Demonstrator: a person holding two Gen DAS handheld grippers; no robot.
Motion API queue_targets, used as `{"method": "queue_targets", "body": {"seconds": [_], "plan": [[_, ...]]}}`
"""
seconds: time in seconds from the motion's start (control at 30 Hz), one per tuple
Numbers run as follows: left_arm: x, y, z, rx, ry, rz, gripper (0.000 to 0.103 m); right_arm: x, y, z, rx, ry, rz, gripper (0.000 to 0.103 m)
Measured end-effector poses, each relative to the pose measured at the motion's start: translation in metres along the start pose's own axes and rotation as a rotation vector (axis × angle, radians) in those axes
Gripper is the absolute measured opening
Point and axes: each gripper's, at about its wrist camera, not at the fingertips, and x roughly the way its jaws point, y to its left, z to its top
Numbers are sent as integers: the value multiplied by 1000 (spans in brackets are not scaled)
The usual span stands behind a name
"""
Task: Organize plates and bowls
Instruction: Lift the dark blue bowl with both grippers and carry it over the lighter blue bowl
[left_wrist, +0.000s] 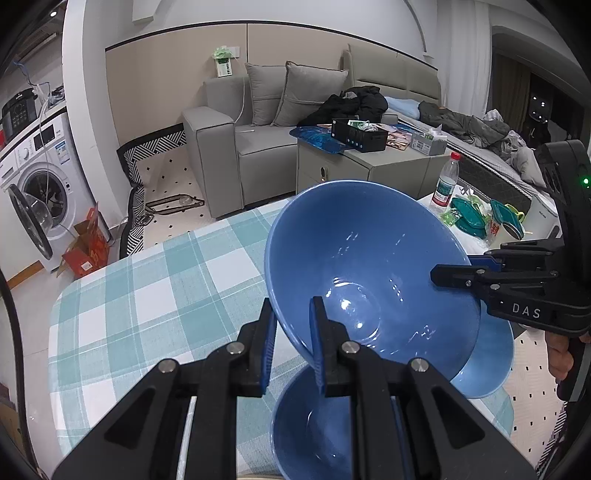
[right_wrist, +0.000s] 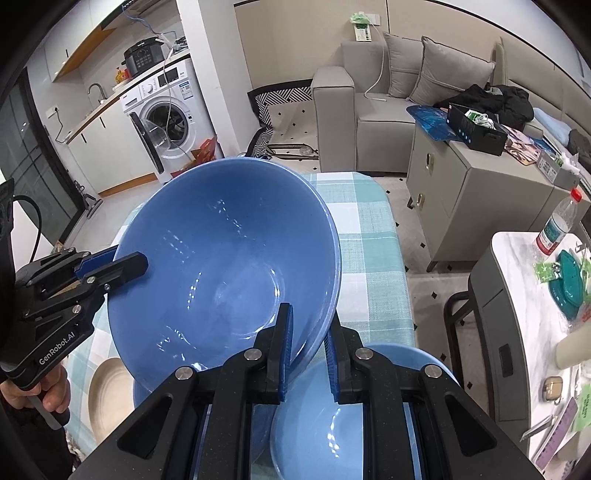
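Note:
A large blue bowl (left_wrist: 369, 266) is held tilted above the checked table by both grippers. My left gripper (left_wrist: 293, 343) is shut on its near rim. My right gripper (right_wrist: 308, 354) is shut on the opposite rim of the same bowl (right_wrist: 221, 273). In the left wrist view the right gripper (left_wrist: 465, 271) comes in from the right. In the right wrist view the left gripper (right_wrist: 110, 267) comes in from the left. Two more blue bowls (left_wrist: 314, 424) (left_wrist: 487, 365) sit below on the table. A light blue bowl (right_wrist: 343, 424) and a beige plate (right_wrist: 109, 398) also lie below.
The table (left_wrist: 147, 295) has a teal checked cloth. A white side table (right_wrist: 524, 332) with a water bottle (right_wrist: 557, 221) and teal lidded dishes (right_wrist: 570, 284) stands to the right. A grey cabinet (right_wrist: 461, 184), sofa and washing machine lie beyond.

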Motion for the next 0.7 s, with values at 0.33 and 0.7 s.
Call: {"method": "queue_targets", "body": {"seconds": [0.33,0.7], "plan": [[-14,-1,-11,2,-10,4,16,-7,8,-9,-17,0,10,16],[-25,-4,-21,6,-17,-5,16,-14,11,-16,-25,-5,15,17]]}}
